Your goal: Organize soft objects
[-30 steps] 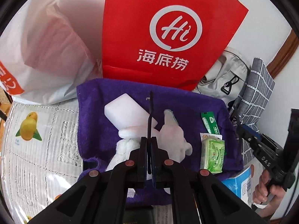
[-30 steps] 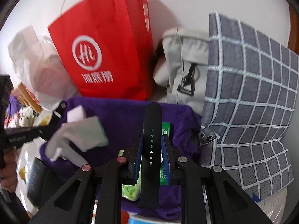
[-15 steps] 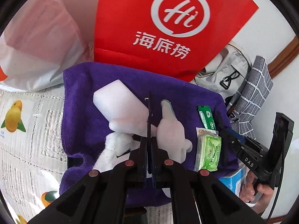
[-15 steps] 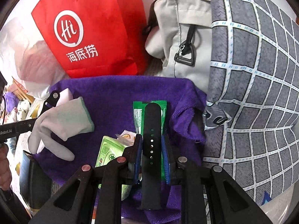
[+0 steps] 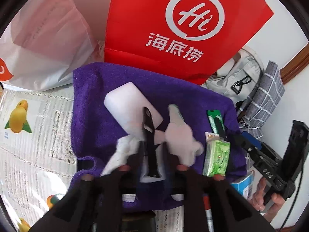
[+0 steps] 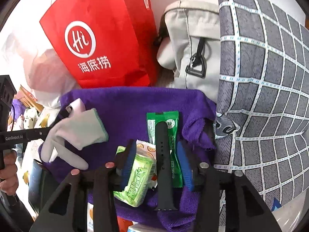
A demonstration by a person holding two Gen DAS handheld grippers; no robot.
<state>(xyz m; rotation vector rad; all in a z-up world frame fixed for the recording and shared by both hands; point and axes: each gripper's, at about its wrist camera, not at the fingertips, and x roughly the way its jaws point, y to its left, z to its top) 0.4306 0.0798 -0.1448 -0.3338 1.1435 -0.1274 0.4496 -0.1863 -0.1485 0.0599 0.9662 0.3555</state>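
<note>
Right, nearest the lens in my right wrist view, the right gripper (image 6: 155,162) has just been spreading its jaws, and the black strap (image 6: 164,166) now lies loose between the blue pads (image 6: 127,162), no longer pinched as it was half a second back. I judge that as a release: the strap rests over the green sachet (image 6: 170,135) on the purple towel (image 6: 125,104), with the pale green tissue pack (image 6: 137,177) just beside it at lower centre. The towel looks to be my collecting spot, which is why everything soft is gathered on it.

Over in the left wrist view, the left gripper (image 5: 152,154) has also just been opening. A second ago its jaws were pressed together on a second black strap (image 5: 149,135); now they stand apart with that strap between them, the frame too smeared for me to call any contact. The white glove (image 5: 179,135) sits just right of the strap, a crumpled white cloth (image 5: 121,150) to the lower left.

Further up the frame, the white sponge block (image 5: 131,104) lies on the towel. Beyond it, across the upper frame, stand the red paper bag (image 5: 173,29), a white plastic bag (image 5: 42,38) at upper left, and the grey backpack (image 6: 193,48) and checked cushion (image 6: 260,77) to the right.
</note>
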